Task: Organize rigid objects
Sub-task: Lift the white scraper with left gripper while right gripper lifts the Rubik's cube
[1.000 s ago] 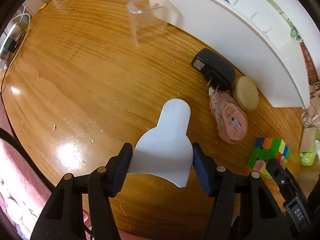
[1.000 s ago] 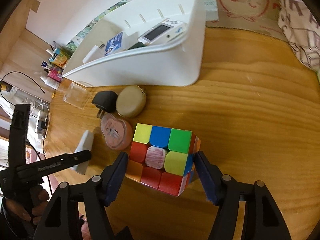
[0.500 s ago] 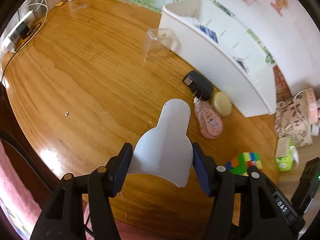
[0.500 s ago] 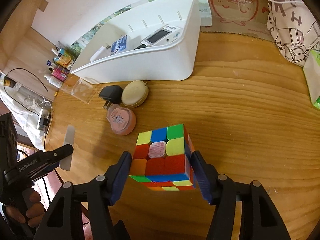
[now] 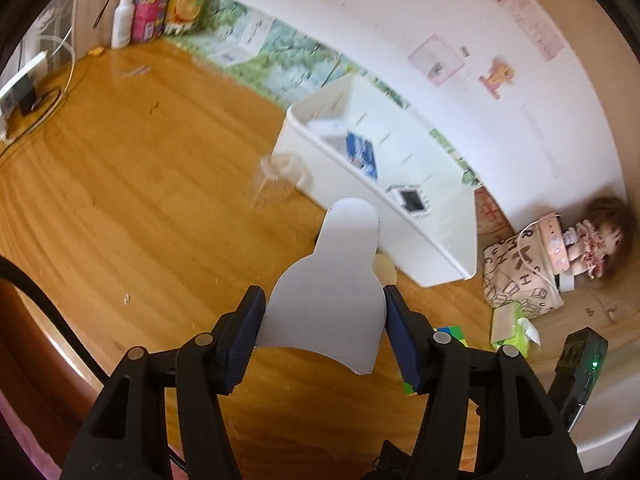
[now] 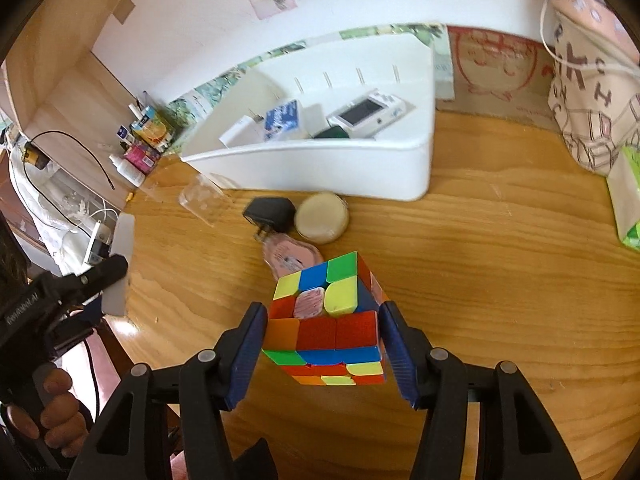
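Observation:
My left gripper (image 5: 323,308) is shut on a flat white bottle-shaped piece (image 5: 332,264), held above the wooden table (image 5: 140,208). In the right wrist view that piece (image 6: 120,264) shows edge-on at the left, beside a hand on the handle. My right gripper (image 6: 322,320) is shut on a multicoloured puzzle cube (image 6: 340,296), its pads pressing both sides, the cube clear of the table. Behind stands a white bin (image 6: 320,168) holding a handheld game device (image 6: 366,114) and a blue packet (image 6: 282,120).
A black charger (image 6: 270,214), a round beige tin (image 6: 322,222), a pink tape dispenser (image 6: 290,258) and a clear cup (image 6: 202,200) lie before the bin. A printed tote bag (image 6: 592,92) and green tissue pack (image 6: 628,200) are right; bottles (image 5: 160,12) and cables (image 5: 20,88) far left.
The right jaws closed onto the cube and lifted it off the table. Both grippers rose; the left one tilted up with the white piece, bringing the bin and wall into view.

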Motion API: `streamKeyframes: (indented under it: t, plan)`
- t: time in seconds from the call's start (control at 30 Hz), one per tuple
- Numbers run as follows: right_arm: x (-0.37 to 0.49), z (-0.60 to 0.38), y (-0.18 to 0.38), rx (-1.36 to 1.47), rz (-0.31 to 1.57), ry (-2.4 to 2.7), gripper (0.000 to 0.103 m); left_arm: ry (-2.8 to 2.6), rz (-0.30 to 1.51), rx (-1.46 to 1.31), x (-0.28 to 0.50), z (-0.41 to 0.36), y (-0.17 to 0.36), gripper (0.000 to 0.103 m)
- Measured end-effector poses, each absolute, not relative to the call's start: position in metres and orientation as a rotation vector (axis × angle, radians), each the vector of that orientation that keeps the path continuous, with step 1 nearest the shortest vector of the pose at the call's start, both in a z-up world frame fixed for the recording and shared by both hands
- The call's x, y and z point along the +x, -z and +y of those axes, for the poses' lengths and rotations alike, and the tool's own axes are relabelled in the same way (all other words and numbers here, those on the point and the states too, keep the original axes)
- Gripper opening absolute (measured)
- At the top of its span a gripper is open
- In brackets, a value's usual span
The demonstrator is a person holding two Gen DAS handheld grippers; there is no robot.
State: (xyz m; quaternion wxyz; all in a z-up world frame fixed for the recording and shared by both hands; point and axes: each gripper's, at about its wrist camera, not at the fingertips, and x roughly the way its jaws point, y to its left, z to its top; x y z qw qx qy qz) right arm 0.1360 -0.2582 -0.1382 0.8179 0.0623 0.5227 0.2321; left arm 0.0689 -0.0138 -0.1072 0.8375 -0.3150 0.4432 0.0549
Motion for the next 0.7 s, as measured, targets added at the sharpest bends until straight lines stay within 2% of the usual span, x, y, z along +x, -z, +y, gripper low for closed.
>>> streamKeyframes:
  t: [0.47,0.5,0.53,0.7]
  plan:
    - [0.132,-0.214,0.102,0.105,0.891,-0.493,0.057,-0.009,0.938,-0.532,0.101,0.009,0.091,0.063]
    - [0.131,-0.212,0.099,0.099,0.866,-0.482,0.044,-0.002,0.938,-0.524,0.102,0.010,0.090,0.063]
    - [0.132,-0.209,0.095,0.103,0.839,-0.495,0.013,0.007,0.936,-0.508,0.105,0.011,0.089,0.063]
    - [0.136,-0.194,0.083,0.086,0.746,-0.503,0.011,0.046,0.935,-0.455,0.119,0.020,0.085,0.063]
